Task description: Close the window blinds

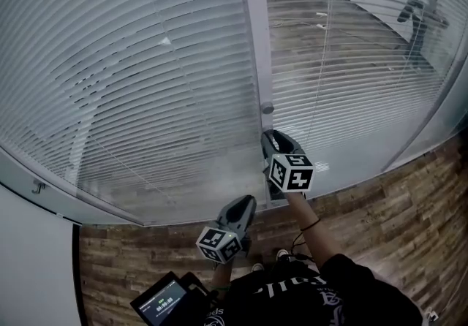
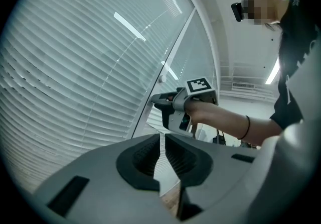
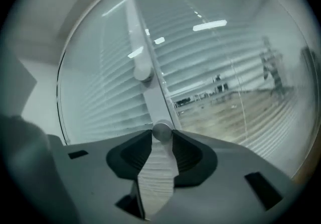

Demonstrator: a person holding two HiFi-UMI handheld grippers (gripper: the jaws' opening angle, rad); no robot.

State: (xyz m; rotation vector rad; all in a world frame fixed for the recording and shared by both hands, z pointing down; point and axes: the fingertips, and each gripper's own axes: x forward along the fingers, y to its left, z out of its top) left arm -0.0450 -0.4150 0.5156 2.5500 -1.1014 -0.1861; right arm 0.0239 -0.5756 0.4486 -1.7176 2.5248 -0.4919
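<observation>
Nearest the lens, the ribbed pads [image 3: 139,151] of the right gripper [image 3: 161,135] are closed on a small round knob [image 3: 161,130], which is caught at their tips. That knob is mounted on the grey mullion [image 3: 149,98] between two glazed panes, below a second knob [image 3: 142,73]. It is judged to be the tilt control, hence the grip at the tips, where it can be twisted. The right-hand blind [image 1: 358,76], behind the glass just beside the mullion, is seen with slats open and the room beyond visible, so closing is judged not yet done. The left-hand blind [image 1: 131,76] is already shut. The left gripper [image 2: 161,136] is held lower, jaws nearly together on nothing, clear of the work
</observation>
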